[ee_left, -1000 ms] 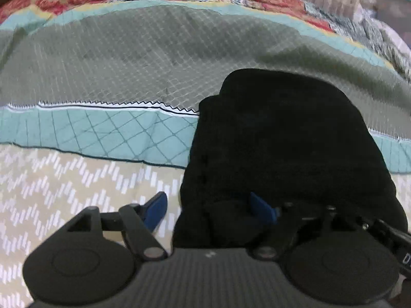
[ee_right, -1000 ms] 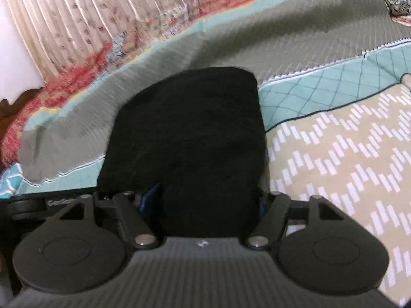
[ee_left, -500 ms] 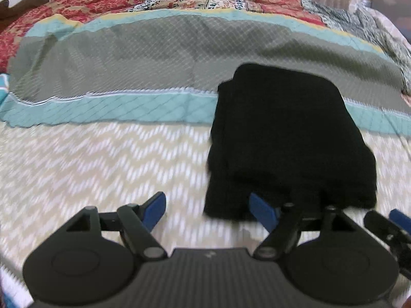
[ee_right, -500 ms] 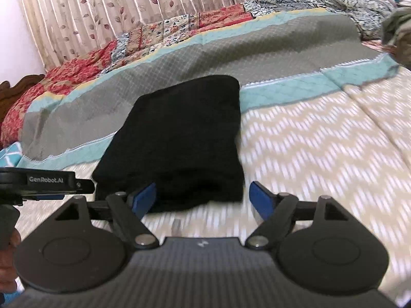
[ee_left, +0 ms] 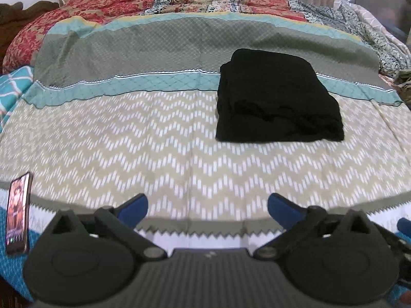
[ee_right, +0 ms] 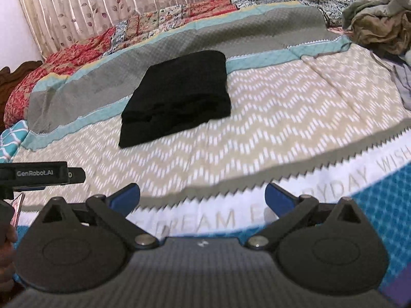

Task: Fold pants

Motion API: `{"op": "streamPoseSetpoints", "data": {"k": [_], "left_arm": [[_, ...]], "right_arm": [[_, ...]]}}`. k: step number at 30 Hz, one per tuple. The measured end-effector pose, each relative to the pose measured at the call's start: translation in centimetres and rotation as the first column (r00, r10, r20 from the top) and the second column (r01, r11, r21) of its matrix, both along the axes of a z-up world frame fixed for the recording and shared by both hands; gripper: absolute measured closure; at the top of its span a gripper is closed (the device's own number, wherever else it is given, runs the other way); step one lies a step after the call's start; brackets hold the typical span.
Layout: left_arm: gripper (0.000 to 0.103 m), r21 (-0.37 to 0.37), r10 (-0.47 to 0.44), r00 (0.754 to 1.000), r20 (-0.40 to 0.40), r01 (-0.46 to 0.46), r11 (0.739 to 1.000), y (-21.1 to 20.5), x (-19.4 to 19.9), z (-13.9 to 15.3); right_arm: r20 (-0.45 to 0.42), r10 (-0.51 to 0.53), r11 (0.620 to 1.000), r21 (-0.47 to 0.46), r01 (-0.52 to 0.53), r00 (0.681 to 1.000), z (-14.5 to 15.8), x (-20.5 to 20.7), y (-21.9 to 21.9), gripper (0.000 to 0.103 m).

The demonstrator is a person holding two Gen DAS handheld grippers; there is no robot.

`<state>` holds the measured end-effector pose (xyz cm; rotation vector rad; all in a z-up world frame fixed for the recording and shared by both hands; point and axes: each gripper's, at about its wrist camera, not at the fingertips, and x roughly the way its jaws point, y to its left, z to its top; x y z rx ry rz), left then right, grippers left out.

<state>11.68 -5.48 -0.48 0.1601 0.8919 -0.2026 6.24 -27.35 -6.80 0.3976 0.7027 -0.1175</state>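
Both tools are pulling back from the bed now. The left hand-held gripper (ee_left: 207,206) is spreading its blue-tipped jaws wider, with nothing between them but the zigzag-patterned bedspread (ee_left: 154,148) below. A second ago its right finger was pushed into the near edge of the pants (ee_left: 277,97); now the folded black bundle is lying well clear of it, farther up the bed. The right hand-held gripper (ee_right: 201,196) is doing the same: its jaws are opening, nothing is caught between them, and where it was straddling the near end of the cloth a second ago, it is now hanging over the white printed border of the bedspread (ee_right: 257,133).

The pants (ee_right: 177,95) are resting as a compact rectangle, folded in several layers whose edges are showing along the near side, straddling the teal band and the grey quilted strip. They are sitting flat and untouched by either tool.

More of the room is coming into view than before. A phone (ee_left: 17,213) with a lit screen is lying at the left near edge of the bed. In the right wrist view the body of the left tool is poking in at the left margin, with part of a hand (ee_right: 6,251) beneath it. A heap of crumpled clothes (ee_right: 377,23) is sitting at the far right corner, and a leaf-printed curtain (ee_right: 115,5) is hanging behind the bed.
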Motion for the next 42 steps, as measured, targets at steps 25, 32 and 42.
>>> {"op": "streamPoseSetpoints", "data": {"k": [25,32,42], "left_arm": [[0.0,0.022,-0.018,0.999,0.033,0.017,1.0,1.4,-4.4,1.6],[0.0,0.085,-0.022,0.998,0.063,0.016,0.996,1.1,-4.6,2.0],[0.0,0.071,-0.011,0.999,0.041,0.008,0.997,1.2,-4.7,1.9]], "right_arm": [[-0.072,-0.044,0.993,0.104,0.051,0.996,1.2,-3.9,0.1,0.0],[-0.058,-0.068,0.99,0.116,0.074,0.996,1.4,-4.1,-0.3,0.0],[-0.069,-0.067,0.988,0.134,0.076,0.995,1.4,-4.3,-0.2,0.0]]}}
